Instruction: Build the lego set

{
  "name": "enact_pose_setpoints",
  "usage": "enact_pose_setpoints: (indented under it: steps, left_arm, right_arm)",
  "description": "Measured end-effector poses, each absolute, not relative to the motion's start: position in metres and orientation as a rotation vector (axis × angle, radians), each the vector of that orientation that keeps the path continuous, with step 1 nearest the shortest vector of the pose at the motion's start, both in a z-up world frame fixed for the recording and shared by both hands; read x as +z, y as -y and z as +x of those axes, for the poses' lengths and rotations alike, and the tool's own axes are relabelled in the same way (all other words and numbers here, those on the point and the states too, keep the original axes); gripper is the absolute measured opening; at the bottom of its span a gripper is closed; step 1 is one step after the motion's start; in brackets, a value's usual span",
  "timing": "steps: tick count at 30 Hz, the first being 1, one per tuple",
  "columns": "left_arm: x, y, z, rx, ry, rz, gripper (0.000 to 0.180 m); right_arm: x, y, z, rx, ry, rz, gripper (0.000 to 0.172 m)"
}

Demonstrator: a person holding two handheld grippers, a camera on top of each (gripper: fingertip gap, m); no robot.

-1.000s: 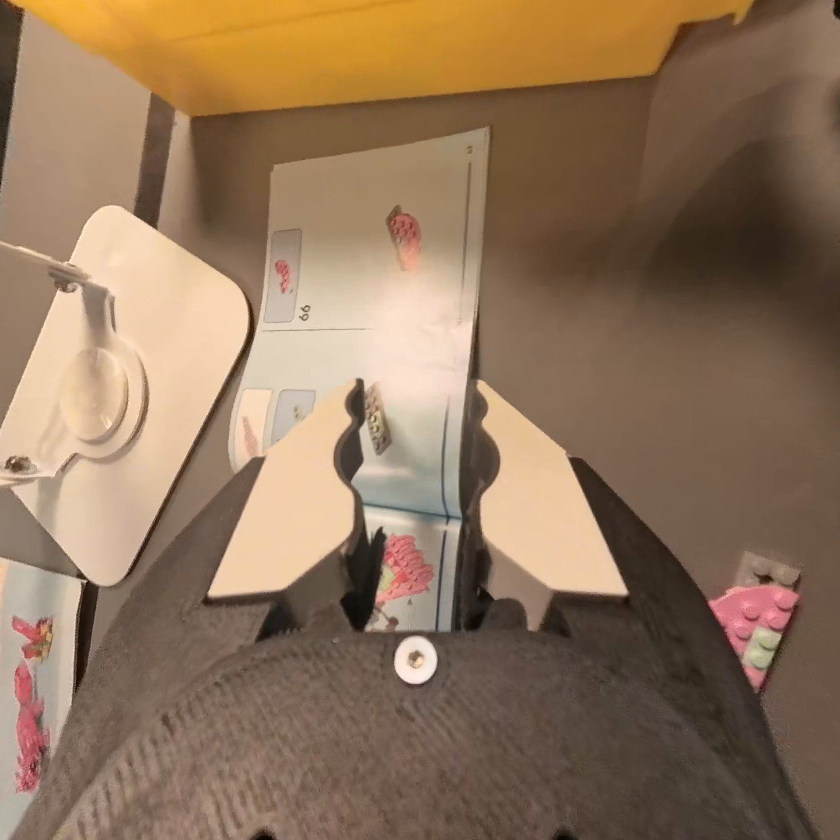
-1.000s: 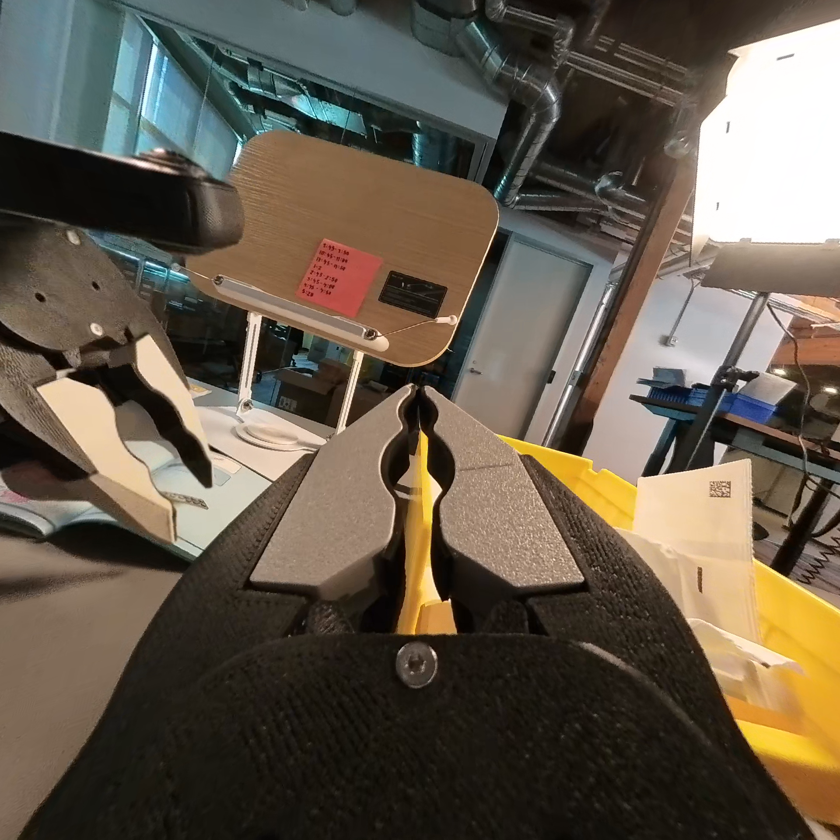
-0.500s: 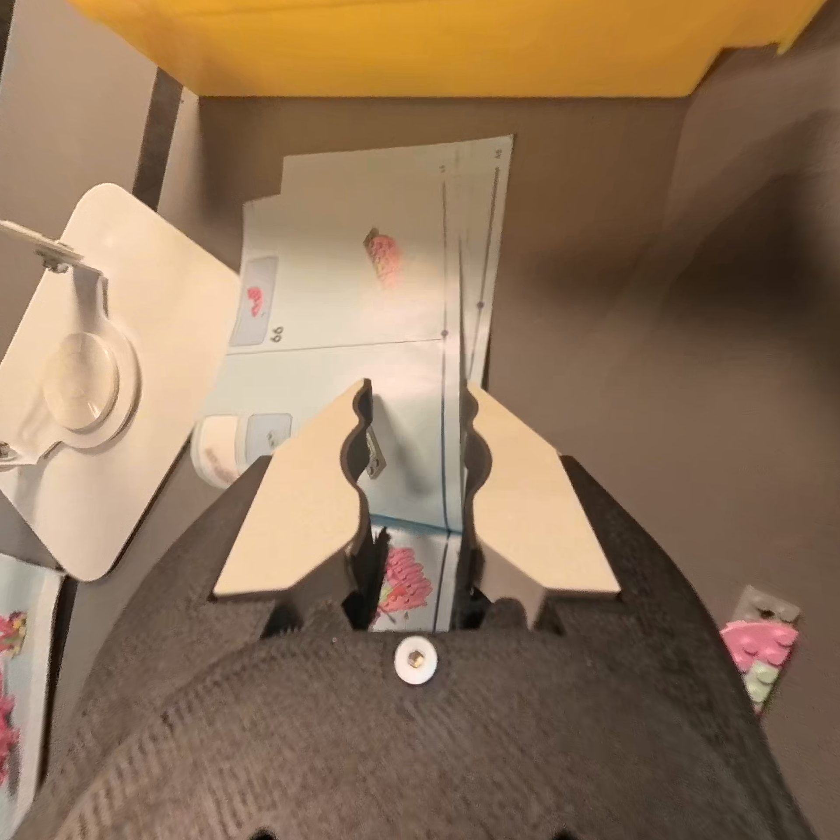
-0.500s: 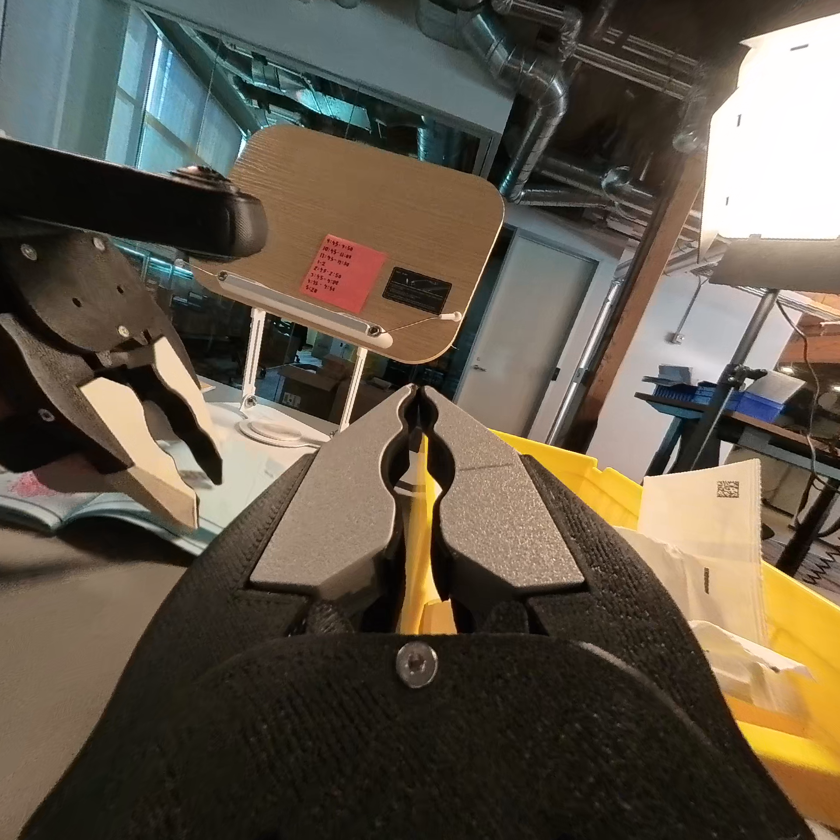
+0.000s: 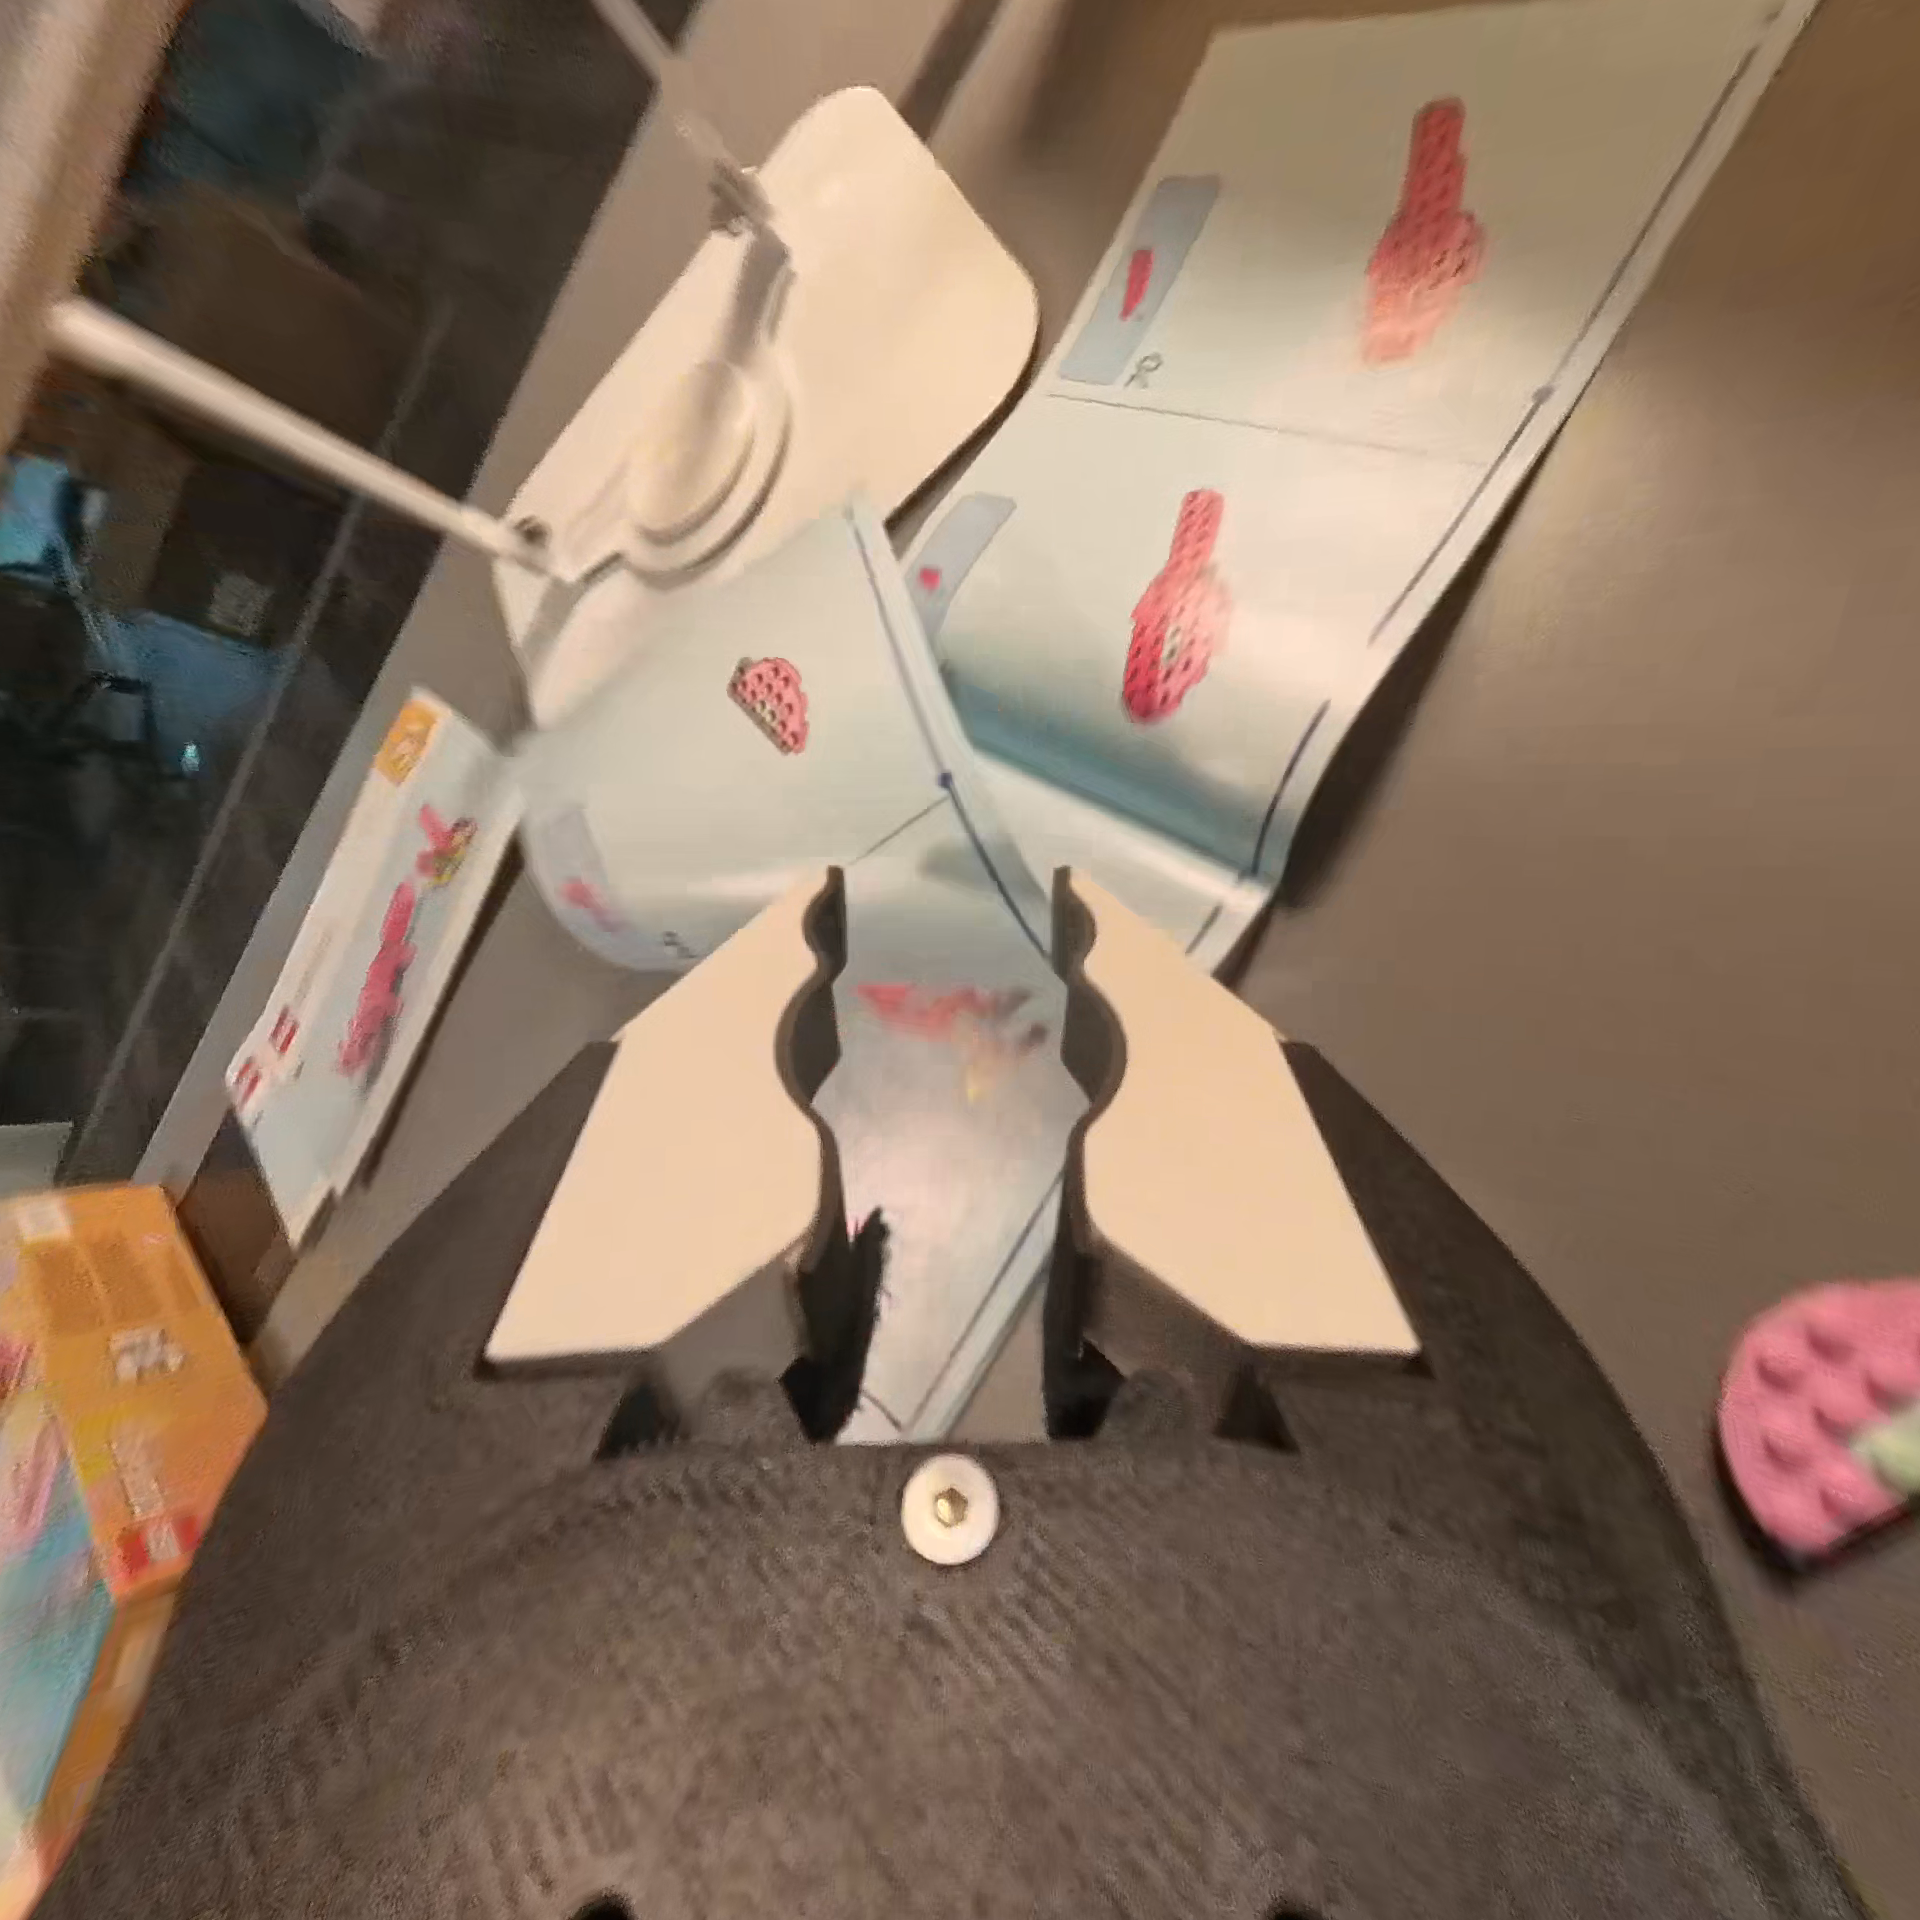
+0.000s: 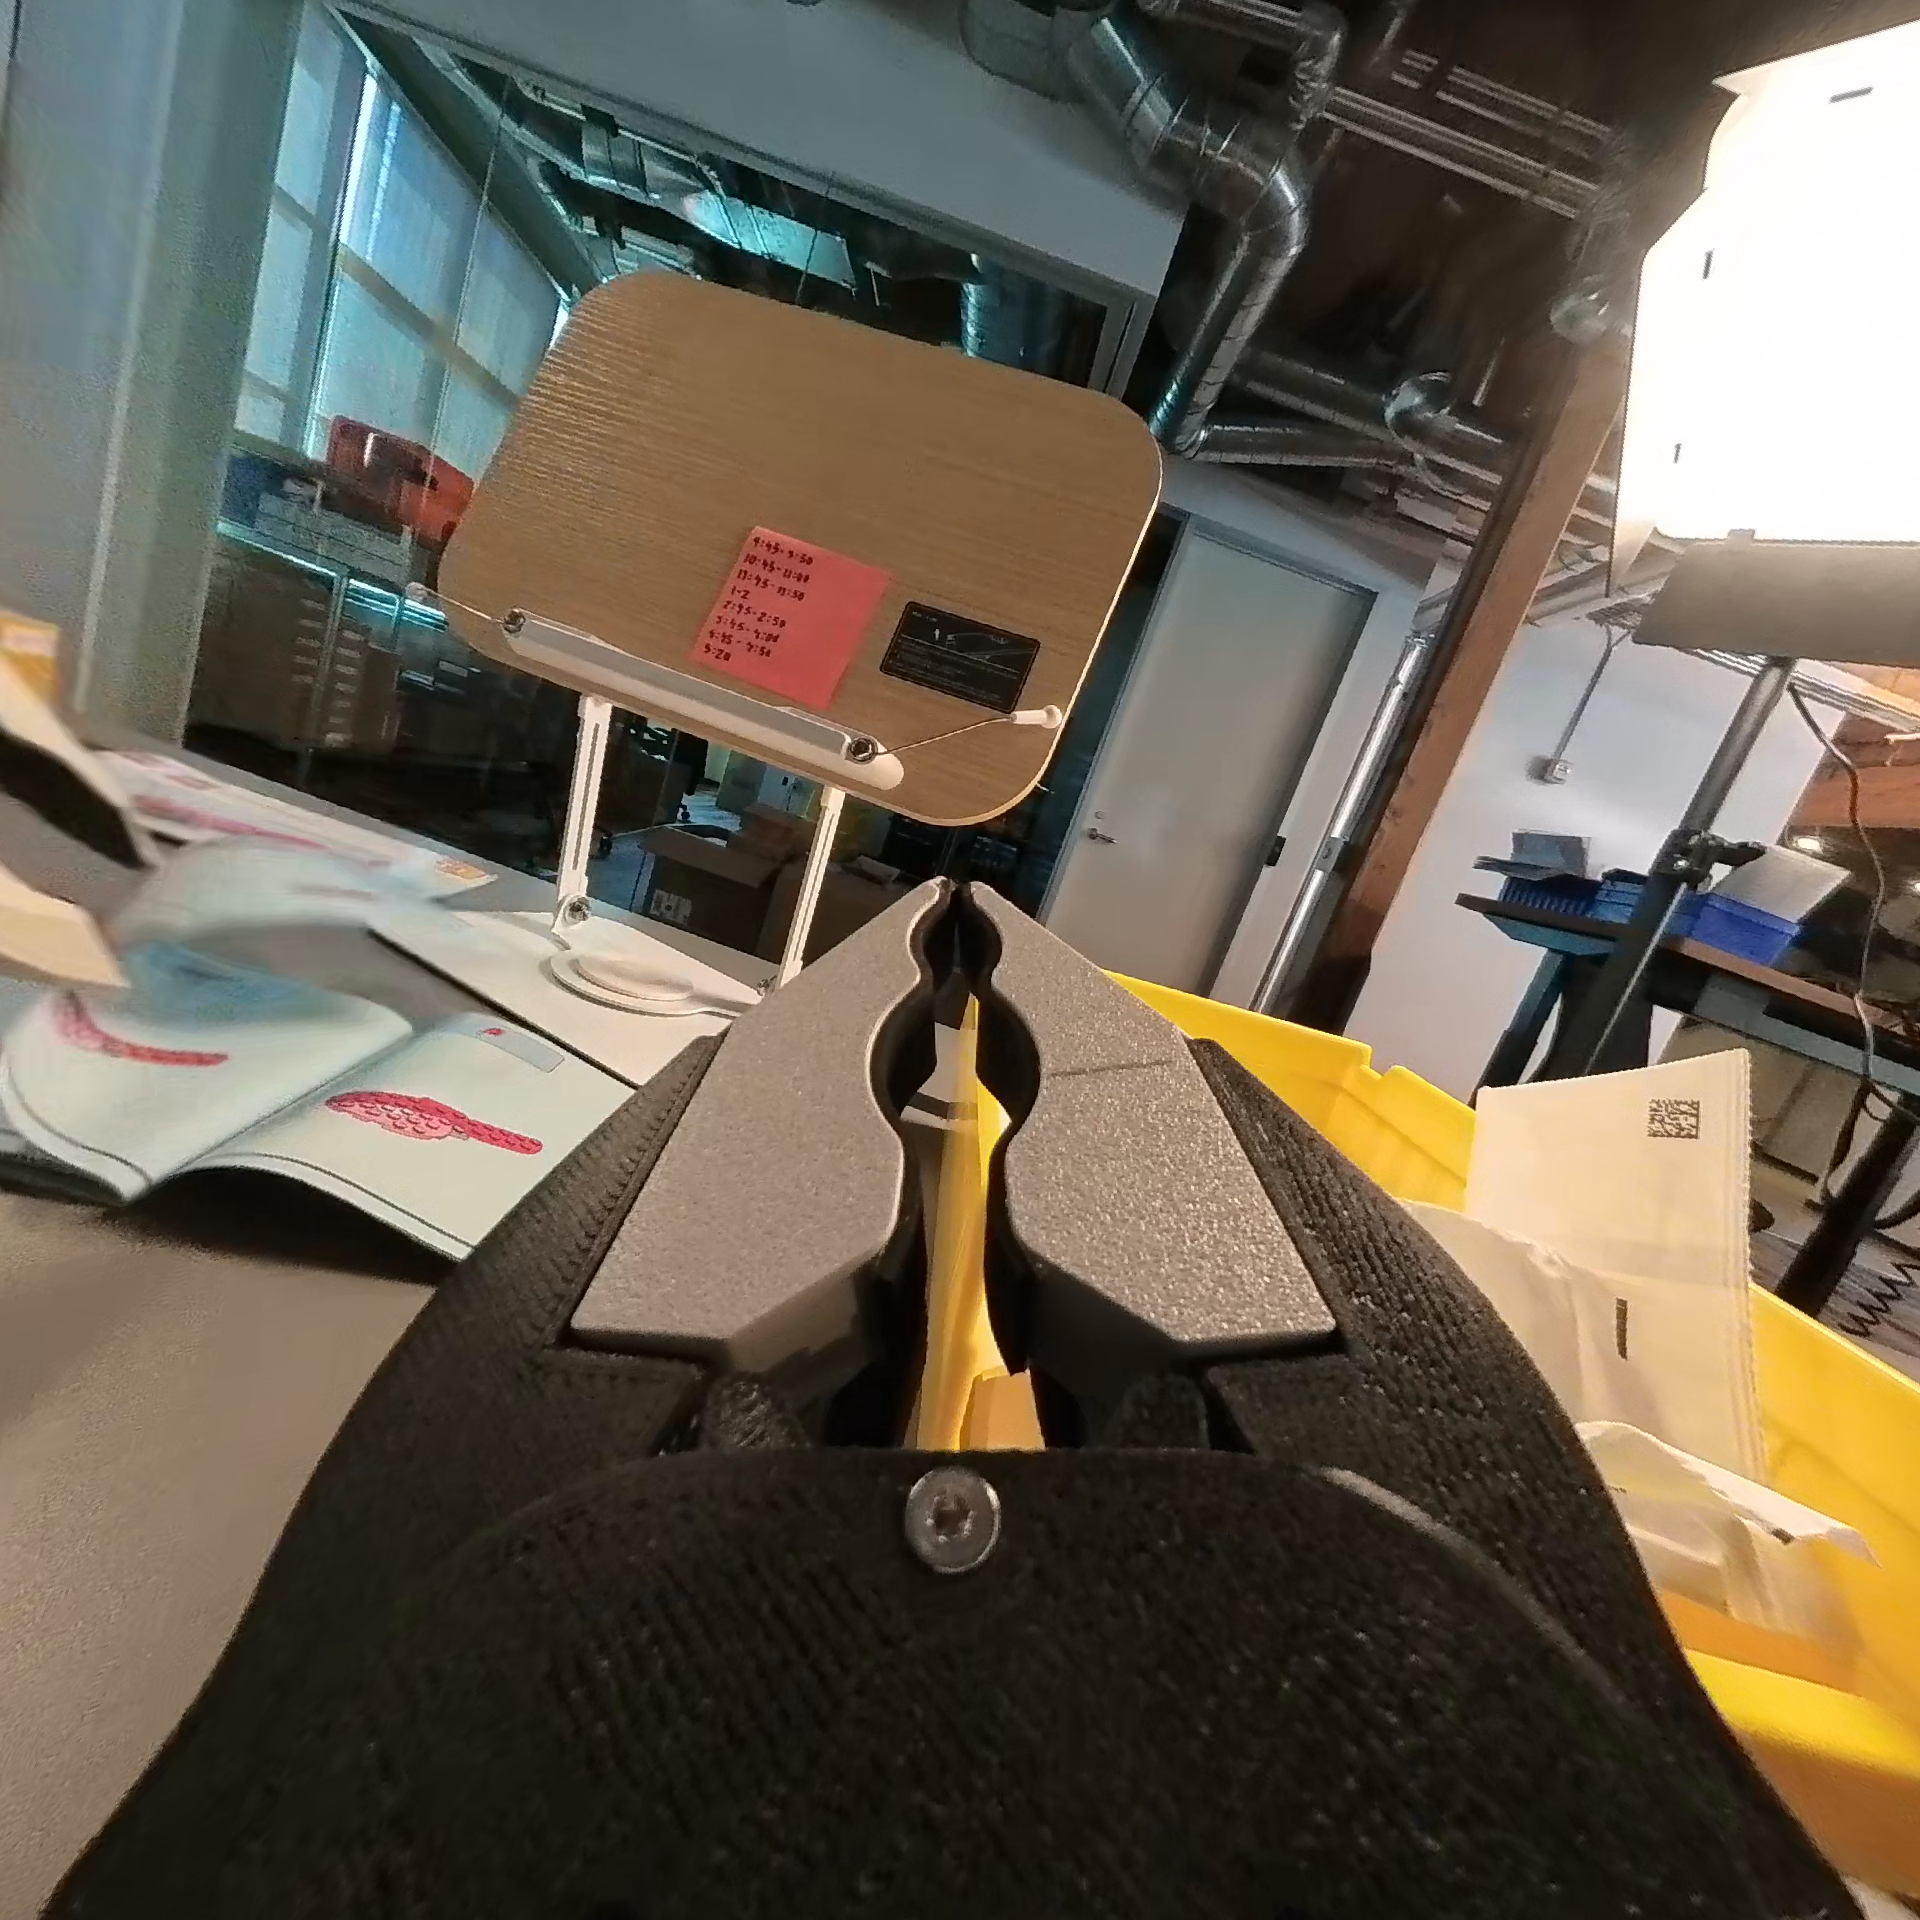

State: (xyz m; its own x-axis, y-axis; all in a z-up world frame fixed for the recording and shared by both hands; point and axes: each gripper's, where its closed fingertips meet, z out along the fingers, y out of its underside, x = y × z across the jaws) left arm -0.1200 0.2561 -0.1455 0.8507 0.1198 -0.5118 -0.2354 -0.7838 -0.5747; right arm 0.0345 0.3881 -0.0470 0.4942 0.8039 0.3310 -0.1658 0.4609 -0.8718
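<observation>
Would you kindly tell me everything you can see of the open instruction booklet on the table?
The instruction booklet lies open on the dark grey table. Its glossy pale blue pages carry pictures of pink brick builds. One leaf is lifted and curling over, blurred. The left gripper hovers over the near pages with its cream fingers apart. The white base of the stand lies beside the booklet's far corner.

Cream tongs [image 5: 945,904], grey tongs [image 6: 958,896] (black mounts)

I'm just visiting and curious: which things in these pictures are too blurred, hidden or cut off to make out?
- Lifted booklet page: motion-blurred in the left wrist view.
- Pink brick plate: cut off by the right edge.
- Left gripper: right wrist view, blurred, cropped at the left edge.
- Yellow bin: right gripper hides its inside.
</observation>
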Motion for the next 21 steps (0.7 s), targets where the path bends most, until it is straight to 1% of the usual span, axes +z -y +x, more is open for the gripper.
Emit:
enact_pose_setpoints:
  steps: [3, 7, 10, 12, 14, 17, 21]
  left_arm:
    - [-0.135, -0.207, -0.119, 0.732, -0.014, -2.323, 0.038]
    - [-0.115, -0.153, -0.099, 0.659, -0.017, -2.152, 0.038]
    - [-0.088, -0.135, -0.063, 0.439, -0.061, -1.879, 0.029]
    - [-0.071, -0.123, -0.039, 0.282, -0.086, -1.693, 0.028]
    - [-0.070, -0.113, -0.027, 0.303, -0.156, -1.608, 0.027]
    - [-0.084, -0.106, -0.009, 0.406, -0.347, -1.578, 0.026]
    - [-0.077, -0.092, 0.007, 0.372, -0.380, -1.439, 0.021]
  right_arm:
    - [-0.046, -0.387, 0.034, 0.689, 0.850, -0.885, 0.000]
    - [-0.046, -0.382, 0.033, 0.673, 0.867, -0.863, 0.000]
    - [-0.048, -0.379, 0.030, 0.647, 0.889, -0.848, 0.000]
    - [-0.049, -0.378, 0.029, 0.625, 0.898, -0.843, 0.000]
    - [-0.051, -0.377, 0.027, 0.614, 0.909, -0.843, 0.000]
    - [-0.056, -0.368, 0.021, 0.614, 0.955, -0.829, 0.000]
    - [-0.063, -0.363, 0.013, 0.508, 1.013, -0.806, 0.000]
